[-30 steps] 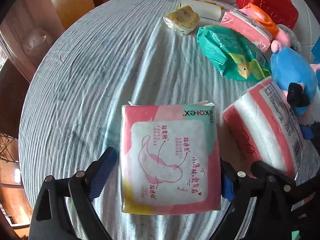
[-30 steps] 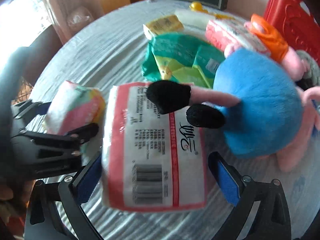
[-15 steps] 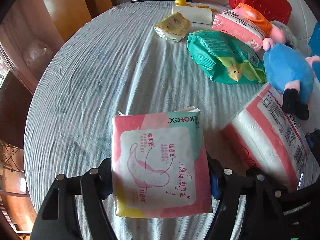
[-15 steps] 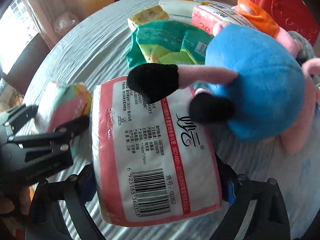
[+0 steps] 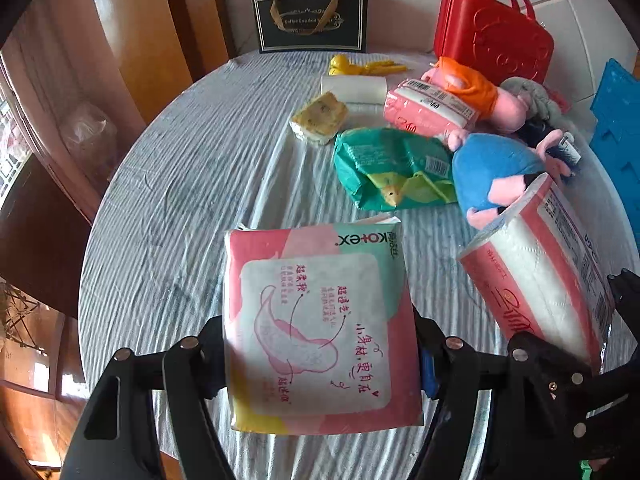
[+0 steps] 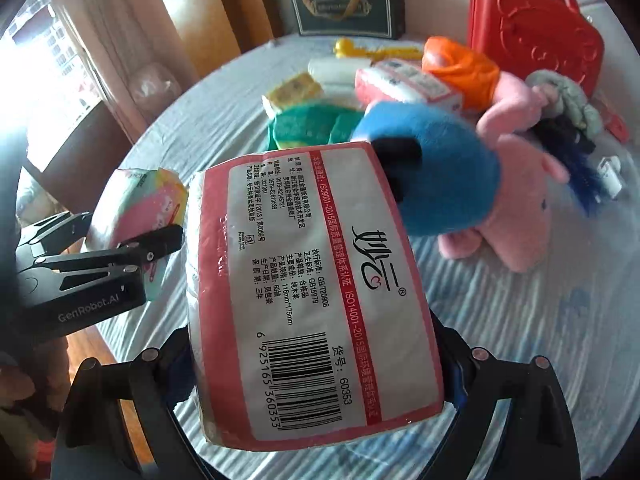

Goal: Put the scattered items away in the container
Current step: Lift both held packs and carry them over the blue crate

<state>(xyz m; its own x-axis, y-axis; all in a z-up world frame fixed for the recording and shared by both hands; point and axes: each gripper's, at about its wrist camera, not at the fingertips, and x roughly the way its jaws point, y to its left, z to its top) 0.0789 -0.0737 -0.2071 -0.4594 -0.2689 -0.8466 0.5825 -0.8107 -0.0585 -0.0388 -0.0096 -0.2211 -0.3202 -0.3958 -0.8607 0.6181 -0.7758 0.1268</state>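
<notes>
Between the jaws of the left gripper (image 5: 322, 354), in the left wrist view, sits the pad pack (image 5: 320, 328), a flat square pinched across its width, both pads pressing its side edges. It hangs clear of the table (image 5: 180, 184), its face toward the camera, its top edge pointing away along the fingers. To its right the tissue pack (image 5: 548, 264) rides in the other gripper, tilted, its long axis running away and to the right. The likely container is the blue crate (image 5: 616, 140) at the far right edge, beyond the plush (image 5: 496, 172); from here it lies right and ahead of both hands. I judge the right hand nearer to it, so the left must follow or cross behind.

Down the right wrist view, the right gripper (image 6: 316, 364) is clamped on the tissue pack (image 6: 312, 292), its jaws closing a little on the soft sides. The pack's long axis runs along the fingers, its barcode end near the camera. The left gripper (image 6: 132, 248) shows at the left with the pad pack (image 6: 144, 200) in it, just beside the tissue pack, whether touching I cannot tell. The crate is out of this view; the red case (image 6: 532, 36) stands at the back right.
</notes>
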